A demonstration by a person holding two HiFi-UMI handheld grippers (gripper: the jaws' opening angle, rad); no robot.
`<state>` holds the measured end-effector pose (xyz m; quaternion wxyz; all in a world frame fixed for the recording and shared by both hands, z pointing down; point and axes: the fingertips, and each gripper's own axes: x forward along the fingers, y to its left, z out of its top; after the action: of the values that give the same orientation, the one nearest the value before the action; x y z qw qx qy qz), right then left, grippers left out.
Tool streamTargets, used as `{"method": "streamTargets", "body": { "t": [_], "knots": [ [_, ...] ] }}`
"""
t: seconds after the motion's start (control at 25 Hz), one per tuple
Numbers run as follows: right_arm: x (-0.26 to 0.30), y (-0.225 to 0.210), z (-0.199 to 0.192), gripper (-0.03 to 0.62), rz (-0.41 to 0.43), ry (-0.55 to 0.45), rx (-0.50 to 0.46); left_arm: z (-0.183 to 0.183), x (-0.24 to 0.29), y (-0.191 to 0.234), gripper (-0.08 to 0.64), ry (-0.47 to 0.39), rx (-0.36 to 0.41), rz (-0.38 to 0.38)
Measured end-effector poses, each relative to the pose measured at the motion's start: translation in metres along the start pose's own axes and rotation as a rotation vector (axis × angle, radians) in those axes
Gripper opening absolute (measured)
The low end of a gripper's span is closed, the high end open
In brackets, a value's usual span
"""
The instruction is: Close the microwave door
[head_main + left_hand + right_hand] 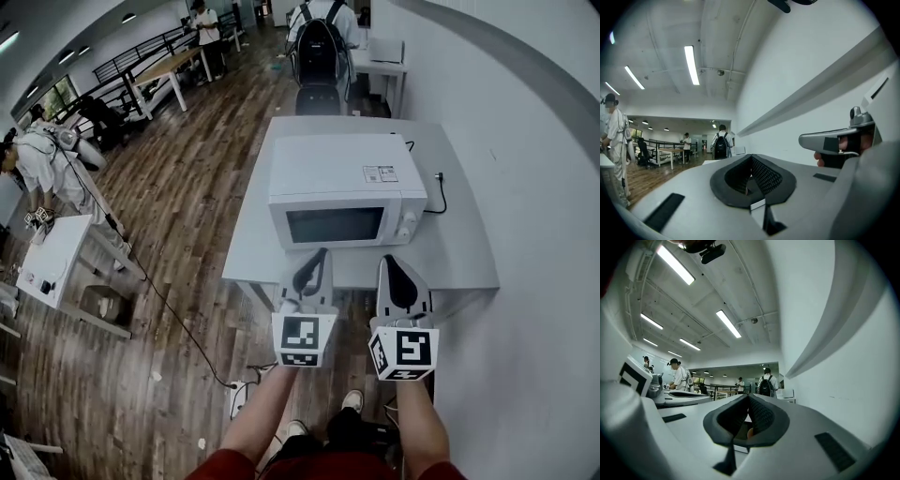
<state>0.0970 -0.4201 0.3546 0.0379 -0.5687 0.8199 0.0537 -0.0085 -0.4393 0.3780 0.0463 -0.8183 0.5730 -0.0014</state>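
On the grey table point(469, 262) by the right wall sits the white microwave point(345, 187), its door point(335, 225) facing the near edge and looking flush with the case, so the closing step seems already done, or not under way. The left gripper point(317, 265) and the right gripper point(396, 272) hover side by side just near of the table edge, apart from the microwave, each with its 2 jaws pressed together on nothing. If the door needs any more seating, the next move calls for a straight push on its face with a closed tip. Only the head view shows the microwave and table. The 2 gripper views tilt up past them to ceiling lights point(728, 323), the bare wall and a far person with a backpack point(721, 145); the left gripper view also catches the right gripper at its right edge.
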Motion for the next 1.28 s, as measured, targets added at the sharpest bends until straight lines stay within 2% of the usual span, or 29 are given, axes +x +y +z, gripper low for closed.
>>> {"method": "streamTargets", "body": {
  "t": [0.2,0.44,0.76,1.28],
  "knots": [
    [-0.026,0.053,0.027,0.027,0.023,-0.032,-0.019,0.022,-0.063,0.027,0.026,-0.014,-0.010,0.032],
    [-0.055,0.109,0.051,0.028,0.038,-0.041,0.012,0.048,-0.134,0.055,0.026,-0.059,-0.026,0.054],
    [-0.088,0.142,0.067,0.026,0.018,-0.049,-0.039,0.061,-0.185,0.066,0.026,-0.064,-0.030,0.071],
    [-0.106,0.148,0.069,0.028,-0.002,-0.048,-0.063,0.060,-0.202,0.055,0.026,-0.080,-0.040,0.038]
  ]
}}
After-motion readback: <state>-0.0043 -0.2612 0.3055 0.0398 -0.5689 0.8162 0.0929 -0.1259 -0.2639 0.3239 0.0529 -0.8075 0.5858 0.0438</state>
